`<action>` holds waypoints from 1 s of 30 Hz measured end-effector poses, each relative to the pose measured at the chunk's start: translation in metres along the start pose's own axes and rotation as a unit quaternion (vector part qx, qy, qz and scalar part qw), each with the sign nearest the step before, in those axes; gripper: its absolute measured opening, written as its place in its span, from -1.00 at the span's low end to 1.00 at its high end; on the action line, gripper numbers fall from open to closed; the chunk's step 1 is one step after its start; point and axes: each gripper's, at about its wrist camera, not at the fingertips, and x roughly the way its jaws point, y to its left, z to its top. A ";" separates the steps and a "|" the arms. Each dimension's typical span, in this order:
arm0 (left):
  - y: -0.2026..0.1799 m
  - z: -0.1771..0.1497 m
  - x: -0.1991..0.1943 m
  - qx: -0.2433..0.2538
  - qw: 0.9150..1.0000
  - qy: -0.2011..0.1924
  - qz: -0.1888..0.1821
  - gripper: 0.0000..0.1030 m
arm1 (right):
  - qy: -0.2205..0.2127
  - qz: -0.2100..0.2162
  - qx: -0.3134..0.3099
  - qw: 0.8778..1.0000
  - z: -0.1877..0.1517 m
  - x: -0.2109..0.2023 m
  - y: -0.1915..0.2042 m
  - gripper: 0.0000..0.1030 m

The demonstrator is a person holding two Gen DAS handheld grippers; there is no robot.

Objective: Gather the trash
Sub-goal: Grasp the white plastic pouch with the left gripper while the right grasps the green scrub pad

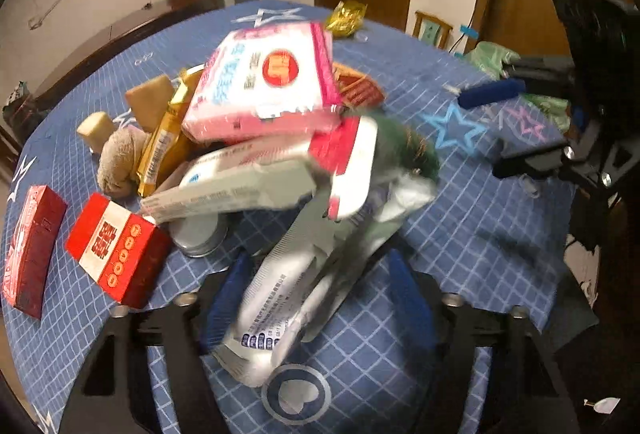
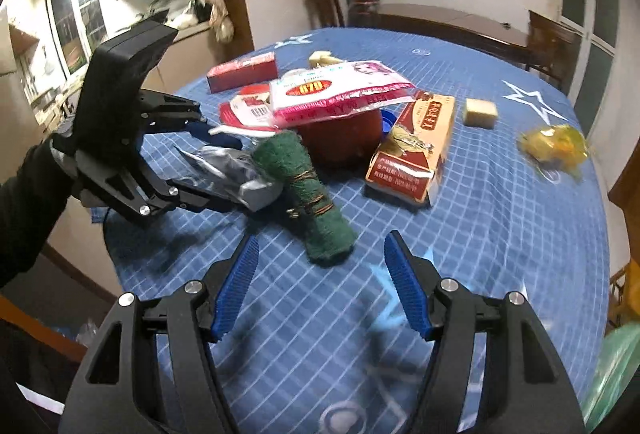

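Left wrist view shows the left gripper [image 1: 320, 290] with a crumpled silver-white wrapper [image 1: 304, 286] standing between its two blue pads; the wrapper fills the gap, but blur hides the contact, so I cannot tell if the pads already press on it. This wrapper looks thin, light and soft, probably a little slippery, so I judge it is best pinched across its flat middle, not at the loose torn end. Behind it lies a heap on the blue checked tablecloth [image 1: 460, 234]: a pink tissue pack [image 1: 264, 81], a long white and red box [image 1: 248, 173], a gold snack bar wrapper [image 1: 164, 141] and a red and white box [image 1: 116, 250]. Right wrist view shows the right gripper [image 2: 322, 286] with jaws apart and nothing between them, hovering over the cloth just before a rolled green towel [image 2: 316, 201]. To the left, the left gripper appears from the side with the silver wrapper inside its fingers. A yellow plastic wrapper [image 2: 554, 147] lies alone, well apart from the heap; it seems very light and crinkly, easy to take at any edge.
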 end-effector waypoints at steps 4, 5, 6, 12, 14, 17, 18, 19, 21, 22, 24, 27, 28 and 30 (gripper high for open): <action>0.005 -0.005 -0.004 -0.018 1.000 -0.003 -0.004 -0.29 | 0.013 0.009 -0.006 1.000 0.011 0.015 -0.005 0.22; 0.009 -0.007 -0.007 -0.026 1.000 -0.003 -0.006 -0.32 | 0.014 0.016 -0.006 1.000 0.014 0.018 -0.005 0.22; 0.012 -0.010 -0.010 -0.036 0.999 -0.006 -0.008 -0.35 | 0.014 0.021 -0.008 1.000 0.015 0.019 -0.004 0.22; 0.016 -0.019 -0.014 -0.056 0.998 -0.005 -0.014 -0.37 | 0.025 0.034 -0.027 0.999 0.032 0.044 0.006 0.14; 0.019 -0.017 -0.012 -0.063 0.998 0.000 -0.019 -0.37 | 0.024 0.052 -0.007 0.998 0.038 0.050 -0.001 -0.03; 0.018 -0.014 -0.009 -0.061 0.998 0.005 -0.024 -0.31 | 0.026 0.079 0.017 0.996 0.041 0.055 -0.008 -0.16; 0.016 -0.014 -0.009 -0.058 0.998 0.007 -0.022 -0.30 | 0.026 0.082 0.019 0.996 0.041 0.056 -0.009 -0.24; 0.015 -0.013 -0.008 -0.056 0.998 0.007 -0.021 -0.30 | 0.030 0.091 0.023 0.995 0.041 0.058 -0.009 -0.34; 0.015 -0.011 -0.007 -0.060 0.998 0.006 -0.019 -0.30 | 0.033 0.092 0.024 0.995 0.039 0.059 -0.007 -0.65; 0.014 -0.010 -0.006 -0.063 0.998 0.006 -0.018 -0.30 | 0.031 0.092 0.024 0.995 0.037 0.058 -0.005 -0.66; 0.012 -0.008 -0.004 -0.073 0.997 0.001 -0.011 -0.33 | 0.023 0.088 0.028 0.995 0.034 0.052 -0.001 -0.71; 0.001 -0.009 -0.007 -0.094 0.995 -0.014 0.022 -0.44 | 0.002 0.069 0.042 0.997 0.026 0.040 0.006 -0.72; -0.002 -0.010 -0.008 -0.098 0.994 -0.019 0.034 -0.44 | -0.005 0.058 0.049 0.997 0.022 0.036 0.009 -0.72; -0.012 -0.013 -0.011 -0.108 0.992 -0.029 0.058 -0.45 | -0.016 0.038 0.064 0.997 0.014 0.030 0.012 -0.72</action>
